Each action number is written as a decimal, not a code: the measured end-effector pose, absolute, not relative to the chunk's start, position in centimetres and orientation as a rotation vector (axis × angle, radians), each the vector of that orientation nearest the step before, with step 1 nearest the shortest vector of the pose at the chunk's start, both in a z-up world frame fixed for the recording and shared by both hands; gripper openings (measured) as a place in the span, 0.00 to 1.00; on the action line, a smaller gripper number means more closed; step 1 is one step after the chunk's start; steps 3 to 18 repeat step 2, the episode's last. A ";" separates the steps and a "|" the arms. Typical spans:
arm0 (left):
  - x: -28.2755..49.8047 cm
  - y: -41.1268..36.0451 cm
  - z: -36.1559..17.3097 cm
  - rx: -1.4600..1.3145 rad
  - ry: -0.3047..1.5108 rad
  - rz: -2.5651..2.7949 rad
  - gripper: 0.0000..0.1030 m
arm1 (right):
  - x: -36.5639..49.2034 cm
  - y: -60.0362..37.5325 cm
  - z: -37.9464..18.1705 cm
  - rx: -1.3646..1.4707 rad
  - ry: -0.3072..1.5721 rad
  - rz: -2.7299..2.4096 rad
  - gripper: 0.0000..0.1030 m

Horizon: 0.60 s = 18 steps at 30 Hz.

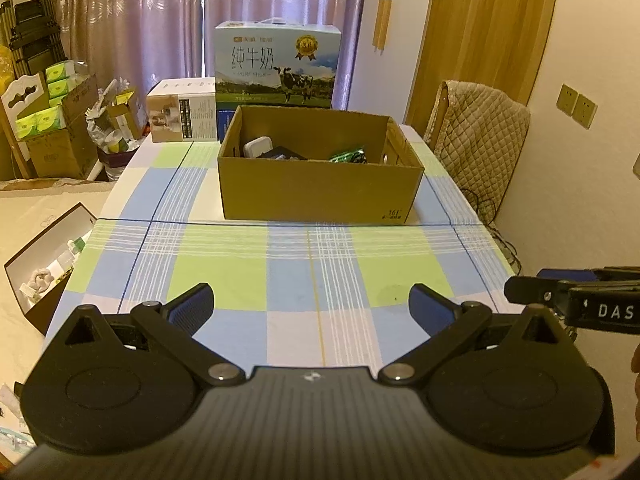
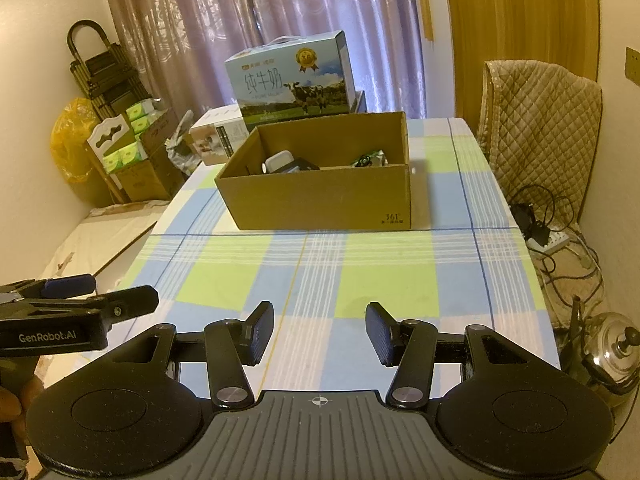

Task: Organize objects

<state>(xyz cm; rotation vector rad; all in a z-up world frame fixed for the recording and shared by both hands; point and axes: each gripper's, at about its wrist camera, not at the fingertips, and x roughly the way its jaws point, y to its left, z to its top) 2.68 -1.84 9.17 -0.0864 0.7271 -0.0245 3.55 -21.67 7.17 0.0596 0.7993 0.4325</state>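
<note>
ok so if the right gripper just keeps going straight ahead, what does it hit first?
Probably the near wall of the cardboard box. The right gripper is open and empty, with only bare checked tablecloth between; its height above the table is unclear.

I'm seeing both feeds in warm, dim, yellowish indoor light, with a paler glow filtering through the curtains (image 1: 208,20) at the far end. The cardboard box (image 1: 320,188) is casting a soft shadow onto the checked tablecloth (image 1: 248,268). The fisheye is bending the wall and door lines at the edges, and the corners are vignetting to black. I'm finding the far milk carton (image 2: 292,80) slightly soft and grainy, with no harsh glare anywhere.
</note>
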 end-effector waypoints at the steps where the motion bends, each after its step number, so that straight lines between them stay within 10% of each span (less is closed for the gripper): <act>1: 2.6 -1.8 9.2 -0.088 0.722 -0.022 0.99 | 3.5 -21.7 7.1 0.062 0.799 0.432 0.47; 18: 2.6 -1.7 9.2 -0.091 0.720 -0.022 0.99 | 3.4 -21.7 7.0 0.062 0.799 0.432 0.47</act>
